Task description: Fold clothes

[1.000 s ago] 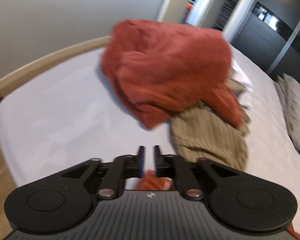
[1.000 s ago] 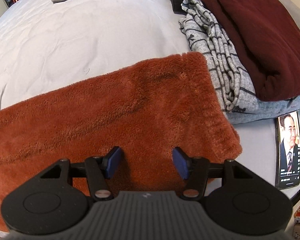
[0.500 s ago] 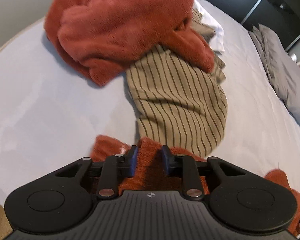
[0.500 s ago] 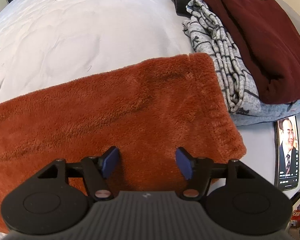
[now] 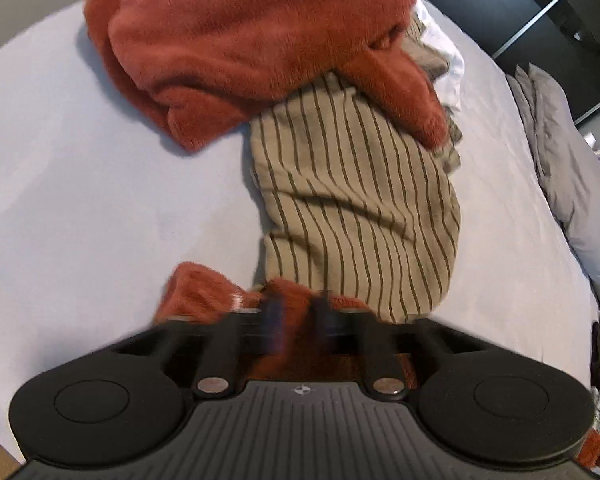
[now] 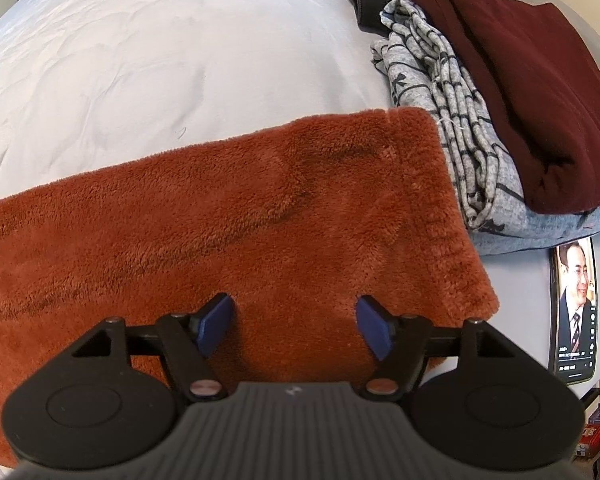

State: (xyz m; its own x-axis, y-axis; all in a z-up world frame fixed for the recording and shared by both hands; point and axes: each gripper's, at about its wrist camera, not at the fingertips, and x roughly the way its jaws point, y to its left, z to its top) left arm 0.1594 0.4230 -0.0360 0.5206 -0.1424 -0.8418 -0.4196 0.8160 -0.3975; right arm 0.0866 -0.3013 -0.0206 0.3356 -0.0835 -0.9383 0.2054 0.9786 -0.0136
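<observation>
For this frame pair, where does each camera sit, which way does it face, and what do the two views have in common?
Left wrist: on the left gripper, facing along its blurred fingers over bunched rust fleece toward a striped beige garment and an orange fleece heap.
Right wrist: on the right gripper, jaws wide apart, looking down at flat rust fleece, folded stack and phone.
Shared: the grey bed sheet and the rust fleece.

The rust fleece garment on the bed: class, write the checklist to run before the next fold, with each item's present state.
1. Left gripper shut on the rust fleece garment: cannot tell, fingertips blurred.
2. Right gripper open above the fleece: ok.
3. Fleece lies flat near the right gripper: ok.
4. Fleece edge clear of the folded stack: not ok, they meet.
5. Phone clear of the fleece: ok.
6. Striped garment clear of the left gripper: not ok.
</observation>
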